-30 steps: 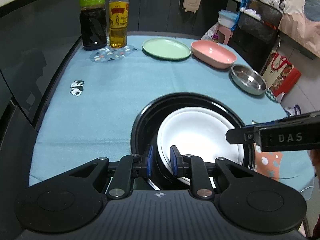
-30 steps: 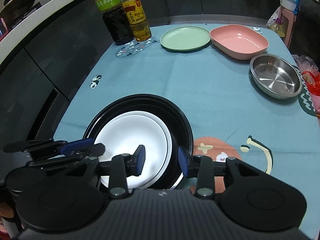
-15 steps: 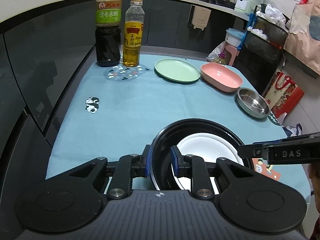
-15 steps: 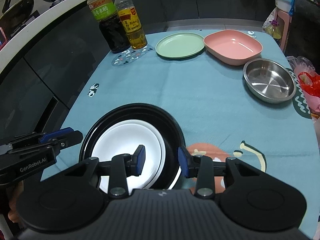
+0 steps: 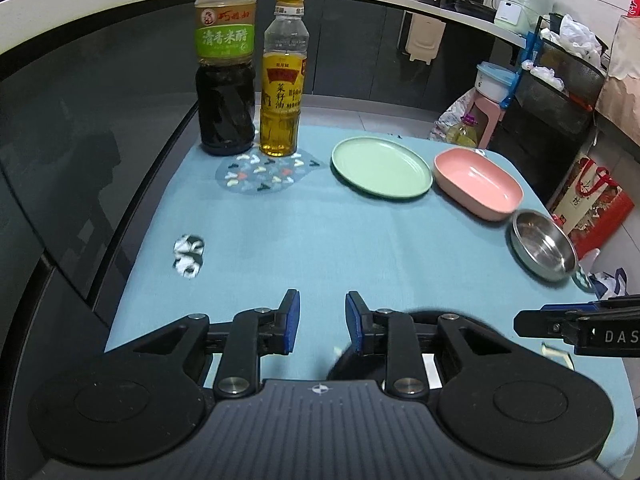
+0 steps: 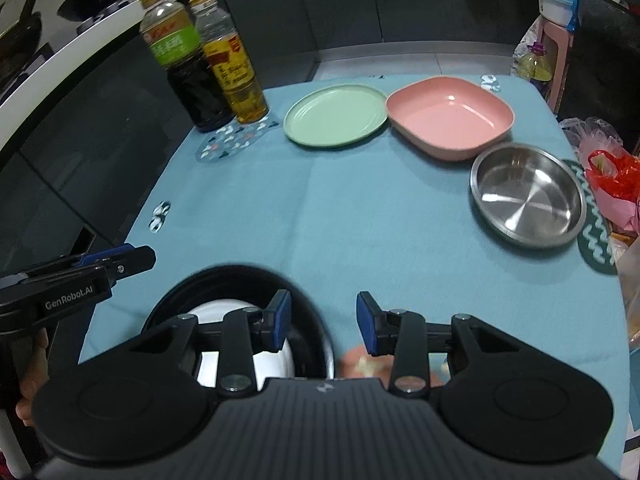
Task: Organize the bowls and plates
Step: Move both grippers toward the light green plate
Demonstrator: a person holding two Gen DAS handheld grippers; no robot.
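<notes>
A black plate (image 6: 224,280) with a white plate (image 6: 218,310) stacked in it lies at the near edge of the blue tablecloth, partly hidden under my right gripper (image 6: 323,322), which is open and empty above its right rim. My left gripper (image 5: 318,322) is open and empty, pulled back above the cloth; only a dark sliver of the black plate (image 5: 352,364) shows beneath it. Farther back lie a green plate (image 5: 382,170) (image 6: 336,116), a pink dish (image 5: 478,184) (image 6: 450,114) and a steel bowl (image 5: 544,244) (image 6: 526,194).
A dark vinegar bottle (image 5: 225,68) (image 6: 184,68) and a yellow oil bottle (image 5: 282,80) (image 6: 230,64) stand at the far left on a patterned mat (image 5: 260,174). Dark cabinets run along the left. Bags and a pink stool (image 5: 488,116) stand beyond the right edge.
My left gripper has let go of the black plate's rim, opened and pulled back and up. My right gripper has also drawn back, still open. The stacked plates stay on the cloth.
</notes>
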